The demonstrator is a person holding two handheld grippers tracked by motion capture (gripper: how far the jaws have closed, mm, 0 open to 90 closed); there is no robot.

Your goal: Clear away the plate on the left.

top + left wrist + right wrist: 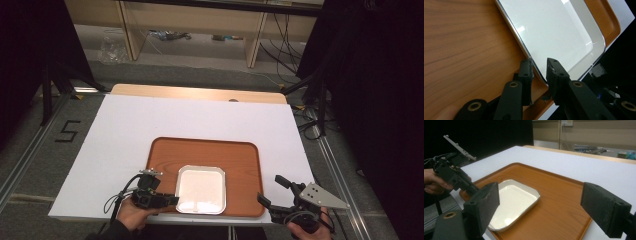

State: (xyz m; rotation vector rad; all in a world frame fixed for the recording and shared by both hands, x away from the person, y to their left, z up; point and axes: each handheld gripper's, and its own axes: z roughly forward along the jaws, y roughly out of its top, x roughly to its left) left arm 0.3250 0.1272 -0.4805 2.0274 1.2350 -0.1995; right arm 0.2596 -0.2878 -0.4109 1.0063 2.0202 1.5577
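A white square dish (201, 189) with a metal rim lies on the front part of a brown wooden tray (240, 160) on the white table. My left gripper (175, 200) reaches in from the left to the dish's near left corner. In the left gripper view its jaws (539, 62) straddle the rim of the dish (554, 27), one pad outside over the tray (461, 45), one inside, shut narrowly on it. My right gripper (271, 189) hovers by the tray's front right corner, wide open and holding nothing (541, 205). It looks across the tray (564, 195) at the dish (514, 200).
The white table top (150, 120) stretches bare behind and beside the tray. Its front edge runs just under both grippers. Black curtains, a wooden shelf frame (200, 30) and floor cables lie beyond the table. A hand (434, 182) grips the left tool.
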